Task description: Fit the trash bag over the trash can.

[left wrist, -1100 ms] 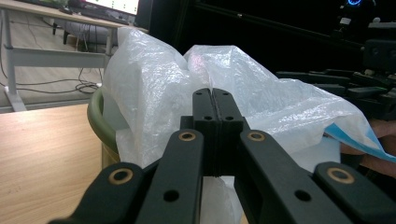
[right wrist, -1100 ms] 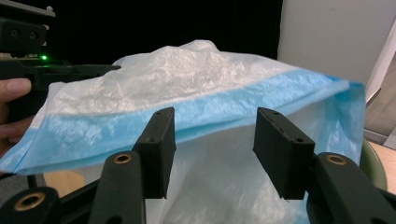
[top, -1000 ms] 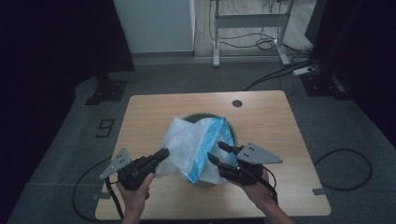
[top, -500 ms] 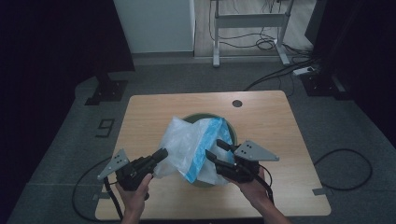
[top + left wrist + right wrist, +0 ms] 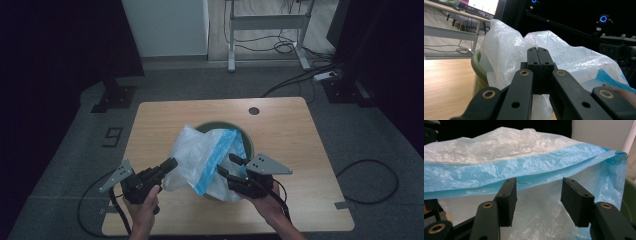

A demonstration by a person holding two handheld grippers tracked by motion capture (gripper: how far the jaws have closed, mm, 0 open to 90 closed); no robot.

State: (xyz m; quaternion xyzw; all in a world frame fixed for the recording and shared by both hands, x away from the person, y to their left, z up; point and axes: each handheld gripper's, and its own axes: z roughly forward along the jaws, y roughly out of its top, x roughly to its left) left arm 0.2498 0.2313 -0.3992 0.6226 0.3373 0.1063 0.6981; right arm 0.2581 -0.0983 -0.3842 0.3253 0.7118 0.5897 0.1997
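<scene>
A white plastic bag (image 5: 200, 150) with a blue band stands bunched up over a round green bin (image 5: 247, 142) on the wooden table (image 5: 290, 130). My left gripper (image 5: 171, 163) is at the bag's left side, its jaws pressed together on a fold of the film. The left gripper view shows this left gripper (image 5: 537, 50) with the bag (image 5: 504, 47) creasing around its tip. My right gripper (image 5: 226, 164) is at the bag's right side. In its own view the right gripper (image 5: 537, 187) is open, and the blue band (image 5: 499, 170) runs just beyond its pads.
A round cable hole (image 5: 254, 110) sits near the table's far edge. Black cables (image 5: 370, 175) lie on the grey floor to the right, and a metal desk frame (image 5: 265, 20) stands behind. Bare table surrounds the bin on all sides.
My right gripper has edged slightly left toward the bag. The left gripper and the bag have kept still.
</scene>
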